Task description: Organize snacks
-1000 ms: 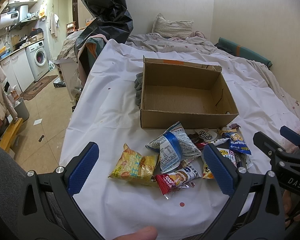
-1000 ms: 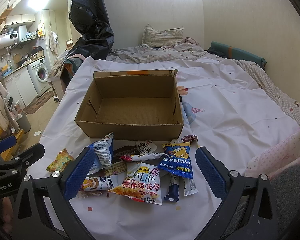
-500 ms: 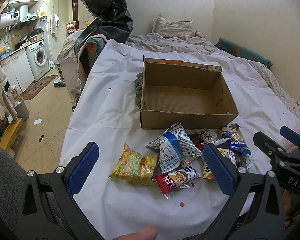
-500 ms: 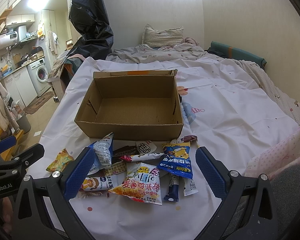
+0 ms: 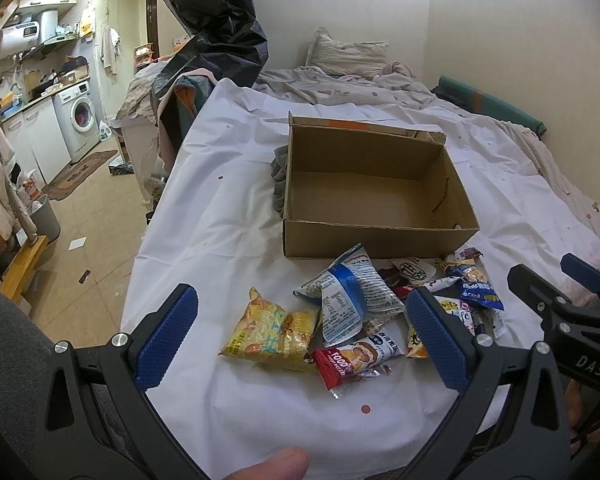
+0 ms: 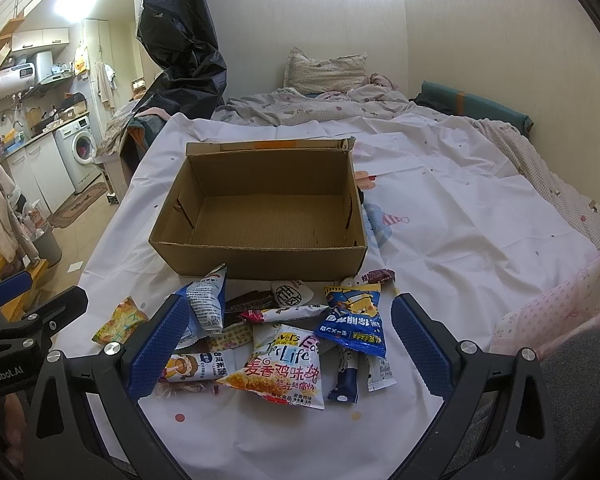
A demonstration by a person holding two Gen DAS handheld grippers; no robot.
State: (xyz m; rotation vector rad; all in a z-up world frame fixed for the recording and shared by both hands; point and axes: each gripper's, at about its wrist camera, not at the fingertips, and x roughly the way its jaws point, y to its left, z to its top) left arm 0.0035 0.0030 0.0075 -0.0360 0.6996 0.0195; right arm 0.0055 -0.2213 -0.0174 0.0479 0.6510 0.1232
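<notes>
Nearest: my left gripper (image 5: 302,330), blue pads spread wide, holding nothing; my right gripper (image 6: 290,338), likewise spread and holding nothing. Both hover short of the pile.

Next: the heap of crinkly foil snack packets on the white plastic-sheeted surface (image 5: 228,216).
- Yellow crumpled chip bag (image 5: 270,334), leftmost, lying a little apart from the rest.
- Red-and-white small wrapper (image 5: 356,356), just beside it.
- Blue-and-white puffed pouch (image 5: 350,294), propped over its neighbours.
- White-and-orange "Life" chip bag (image 6: 284,364), lying over other packets.
- Dark blue flat packet with a yellow cartoon (image 6: 354,320), overlapping thin stick wrappers.

Beyond: the open brown cardboard box (image 6: 260,248), nothing inside, its near wall touching the pile's far edge.

Hazards, as I judge them: overlapped packets may come up in twos and drop; puffed bags may squirt out of a pinch or burst; slick foil may slide on the sheet; the light box may shift if nudged; both my grippers reaching into one heap may collide.
</notes>
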